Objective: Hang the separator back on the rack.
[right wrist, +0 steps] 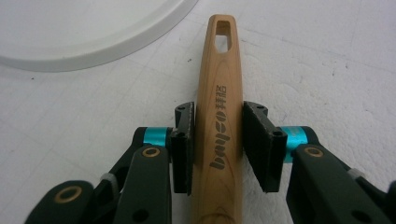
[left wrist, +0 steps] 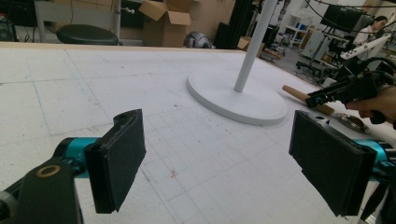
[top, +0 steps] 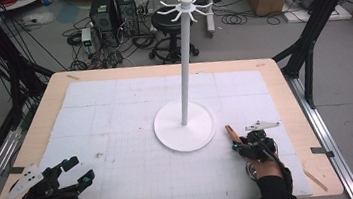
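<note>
I am holding my right gripper (right wrist: 218,144) low over the near right part of the white gridded mat (top: 116,116), and its jaws are closing on a wooden handle (right wrist: 218,107): the pads are sitting against both flanks of the wood, so I am judging it clamped or all but clamped. The handle is lying between the jaws with its long axis running straight along the gripper's own line, away from my hand. Its tapered end, with the hanging slot (right wrist: 223,35), is pointing forward toward the round white base (top: 184,126) of the hanger stand (top: 185,58), stopping just short of the rim. In the left gripper view a metal part is showing at the handle's near end, under my right hand; what utensil it is I cannot tell. My left gripper (top: 75,175) is resting at the near left corner, well apart from the handle, jaws spread wide and holding nothing. The right hand is plainly the nearer one, and any lift toward the stand's hooks (top: 185,5) looks to be its job.
</note>
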Tool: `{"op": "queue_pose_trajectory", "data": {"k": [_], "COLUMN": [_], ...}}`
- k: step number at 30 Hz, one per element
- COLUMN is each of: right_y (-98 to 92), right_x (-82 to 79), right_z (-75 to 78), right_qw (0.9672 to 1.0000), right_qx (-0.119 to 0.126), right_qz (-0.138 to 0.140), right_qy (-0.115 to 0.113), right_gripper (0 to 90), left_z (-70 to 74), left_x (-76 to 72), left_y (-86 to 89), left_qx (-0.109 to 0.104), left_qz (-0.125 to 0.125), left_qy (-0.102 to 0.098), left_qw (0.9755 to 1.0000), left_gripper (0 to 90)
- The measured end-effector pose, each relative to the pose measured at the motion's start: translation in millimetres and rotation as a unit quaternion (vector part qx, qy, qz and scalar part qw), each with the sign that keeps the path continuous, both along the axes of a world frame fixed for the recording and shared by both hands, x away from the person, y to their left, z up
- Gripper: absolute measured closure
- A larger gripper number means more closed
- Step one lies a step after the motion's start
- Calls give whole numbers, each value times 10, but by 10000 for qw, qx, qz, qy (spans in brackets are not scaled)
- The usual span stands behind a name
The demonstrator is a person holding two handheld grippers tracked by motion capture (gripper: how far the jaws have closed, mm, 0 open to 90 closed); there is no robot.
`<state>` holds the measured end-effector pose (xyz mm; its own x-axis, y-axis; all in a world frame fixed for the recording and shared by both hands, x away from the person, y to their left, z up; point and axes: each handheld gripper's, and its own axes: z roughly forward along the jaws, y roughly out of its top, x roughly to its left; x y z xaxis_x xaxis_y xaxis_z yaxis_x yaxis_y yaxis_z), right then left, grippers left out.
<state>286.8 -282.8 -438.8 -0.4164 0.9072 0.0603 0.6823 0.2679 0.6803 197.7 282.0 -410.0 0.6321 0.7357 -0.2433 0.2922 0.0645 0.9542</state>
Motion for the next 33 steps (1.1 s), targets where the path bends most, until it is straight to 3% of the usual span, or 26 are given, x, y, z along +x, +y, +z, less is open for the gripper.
{"op": "queue_pose_trajectory", "data": {"k": [6,10,14,18,23,33], "right_y": [-6,-17,31,25,50,51], "right_x": [2,33,43,60,127,213], "right_z": [3,9,28,24,29,21], "right_qw": [10000,9995,9996,9997,9997,9995], "right_qx": [3,201,-124,-102,-88,-159], "right_qz": [40,151,154,174,204,263], "right_qy": [22,178,190,163,107,86], "right_gripper": [649,522,439,395,398,509], "left_z": [-1,-1,0,-2,-3,-8], "left_x": [0,1,0,1,5,7], "left_y": [0,-4,-2,-3,-4,-1], "left_qx": [7,14,3,11,35,49], "left_qz": [4,-7,10,0,-10,5], "left_qy": [3,3,6,20,23,40], "left_qw": [10000,10000,10000,10000,10000,10000], "left_gripper": [188,188,189,188,189,190]}}
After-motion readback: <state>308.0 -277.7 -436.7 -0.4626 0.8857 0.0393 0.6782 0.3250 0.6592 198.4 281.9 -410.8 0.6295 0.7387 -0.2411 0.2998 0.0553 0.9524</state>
